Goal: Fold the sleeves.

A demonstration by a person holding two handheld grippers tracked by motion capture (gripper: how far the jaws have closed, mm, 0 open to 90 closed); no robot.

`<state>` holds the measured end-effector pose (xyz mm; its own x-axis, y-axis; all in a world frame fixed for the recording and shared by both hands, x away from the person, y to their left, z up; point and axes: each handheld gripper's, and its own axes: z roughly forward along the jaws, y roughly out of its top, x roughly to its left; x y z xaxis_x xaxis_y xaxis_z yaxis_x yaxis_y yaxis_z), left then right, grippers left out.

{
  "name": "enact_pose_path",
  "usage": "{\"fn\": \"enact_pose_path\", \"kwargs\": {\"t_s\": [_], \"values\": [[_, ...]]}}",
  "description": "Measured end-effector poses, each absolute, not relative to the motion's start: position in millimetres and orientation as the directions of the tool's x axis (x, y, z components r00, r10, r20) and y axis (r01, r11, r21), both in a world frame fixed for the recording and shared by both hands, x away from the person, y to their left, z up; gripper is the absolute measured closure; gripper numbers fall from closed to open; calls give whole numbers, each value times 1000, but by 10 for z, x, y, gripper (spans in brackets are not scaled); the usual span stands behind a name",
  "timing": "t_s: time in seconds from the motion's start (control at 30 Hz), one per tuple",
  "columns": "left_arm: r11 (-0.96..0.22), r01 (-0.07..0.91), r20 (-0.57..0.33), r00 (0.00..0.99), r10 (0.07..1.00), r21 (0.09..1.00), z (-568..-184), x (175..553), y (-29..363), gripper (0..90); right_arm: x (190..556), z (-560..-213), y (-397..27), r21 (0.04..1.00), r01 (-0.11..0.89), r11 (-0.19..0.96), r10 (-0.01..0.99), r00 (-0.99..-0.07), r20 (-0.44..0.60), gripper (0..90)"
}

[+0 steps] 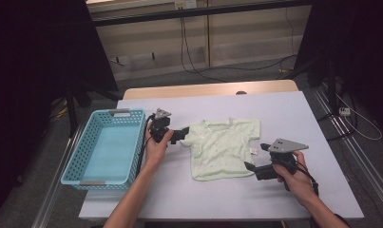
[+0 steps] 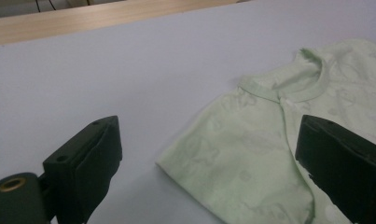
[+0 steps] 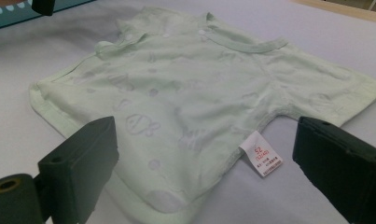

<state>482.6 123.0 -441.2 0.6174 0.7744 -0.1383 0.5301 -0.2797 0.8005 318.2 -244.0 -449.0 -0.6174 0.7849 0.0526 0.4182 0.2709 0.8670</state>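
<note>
My left gripper, jaws apart, sits at the shirt's left sleeve, one jaw over the cloth. My right gripper, jaws spread too, is at the shirt's right hem, near its white tag. Shirt lies flat, pale green, mid-table. Blue basket stands left of the shirt, just beyond my left hand. Nothing between jaws and cloth.

A pale lavender table stretches out ahead of the jaws, its far edge a strip of light wood. Beyond that, black cables trail down a beige wall panel onto grey floor. Dark curtains flank both sides under dim light
</note>
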Motion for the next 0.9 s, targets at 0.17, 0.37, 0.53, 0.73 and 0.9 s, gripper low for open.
{"fn": "enact_pose_path", "kwargs": {"t_s": [0.17, 0.37, 0.53, 0.73, 0.9], "values": [[-292, 559, -141, 605, 784, 776, -4447, 4851, 1202, 60, 3194, -4493, -2435, 867, 416, 274, 783, -620, 50, 67], [-312, 567, -119, 596, 794, 763, -4464, 4904, 1162, 47, 3189, -4490, -2426, 867, 414, 276, 780, -624, 50, 67], [-333, 589, -111, 590, 799, 736, -4470, 4988, 1222, 94, 3187, -4488, -2435, 867, 414, 277, 781, -622, 48, 67], [-298, 623, -152, 564, 812, 723, -4516, 5046, 1290, 159, 3169, -4483, -2438, 868, 408, 282, 778, -626, 42, 67], [-304, 625, -144, 562, 815, 718, -4525, 5068, 1303, 296, 3158, -4474, -2433, 869, 404, 286, 777, -629, 36, 67]]}}
